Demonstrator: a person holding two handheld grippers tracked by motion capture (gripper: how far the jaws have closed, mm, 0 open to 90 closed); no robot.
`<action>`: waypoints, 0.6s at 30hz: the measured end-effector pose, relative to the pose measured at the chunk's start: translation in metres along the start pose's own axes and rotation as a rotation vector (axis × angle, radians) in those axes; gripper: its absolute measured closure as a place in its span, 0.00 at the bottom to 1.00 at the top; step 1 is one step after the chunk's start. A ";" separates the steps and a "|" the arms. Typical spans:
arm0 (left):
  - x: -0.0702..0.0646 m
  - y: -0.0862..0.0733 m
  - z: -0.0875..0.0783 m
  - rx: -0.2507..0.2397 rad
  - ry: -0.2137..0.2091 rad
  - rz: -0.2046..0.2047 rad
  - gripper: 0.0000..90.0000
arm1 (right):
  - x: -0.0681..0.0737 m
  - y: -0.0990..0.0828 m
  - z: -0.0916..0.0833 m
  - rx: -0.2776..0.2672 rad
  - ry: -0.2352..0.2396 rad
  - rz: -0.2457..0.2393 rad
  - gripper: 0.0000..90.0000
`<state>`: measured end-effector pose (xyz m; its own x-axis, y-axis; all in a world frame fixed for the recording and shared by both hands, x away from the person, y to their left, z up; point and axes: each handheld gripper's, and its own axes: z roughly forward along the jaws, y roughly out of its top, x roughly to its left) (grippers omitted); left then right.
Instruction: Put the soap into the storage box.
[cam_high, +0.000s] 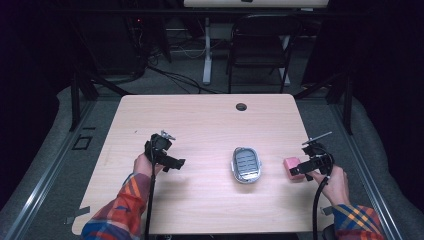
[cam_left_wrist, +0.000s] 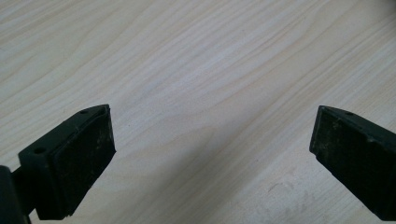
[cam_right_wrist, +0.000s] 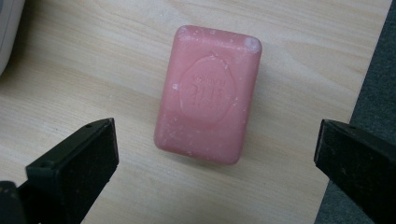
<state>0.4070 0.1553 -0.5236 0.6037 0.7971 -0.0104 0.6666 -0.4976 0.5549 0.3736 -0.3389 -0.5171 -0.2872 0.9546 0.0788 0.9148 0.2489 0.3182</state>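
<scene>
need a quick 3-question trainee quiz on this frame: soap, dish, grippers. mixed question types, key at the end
1. True or false: the right gripper is shut on the pink soap.
2. Multiple choice: where does the soap lie? A) in the soap dish B) flat on the table, near its right edge C) between the left gripper's pads
3. Short answer: what lies between the pads of the left gripper?

Key:
1. False. Its jaws stand wide open, and the soap lies beyond the pads, untouched.
2. B. The dish sits apart, toward the table's middle, with nothing in it.
3. Nothing but bare table; that gripper is open too.
</scene>
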 end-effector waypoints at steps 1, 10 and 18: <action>0.000 0.000 0.000 -0.001 0.000 -0.002 0.00 | 0.000 0.000 0.001 -0.004 0.003 0.010 0.00; 0.000 0.000 0.001 0.001 -0.006 -0.001 0.00 | 0.008 0.012 0.012 0.038 -0.023 0.012 0.00; 0.000 0.000 0.001 0.001 -0.007 0.003 0.00 | 0.011 0.017 0.021 0.064 -0.064 0.028 0.13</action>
<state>0.4077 0.1553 -0.5241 0.6086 0.7934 -0.0147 0.6656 -0.5002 0.5539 0.3921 -0.3211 -0.5304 -0.2442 0.9694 0.0253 0.9391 0.2299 0.2553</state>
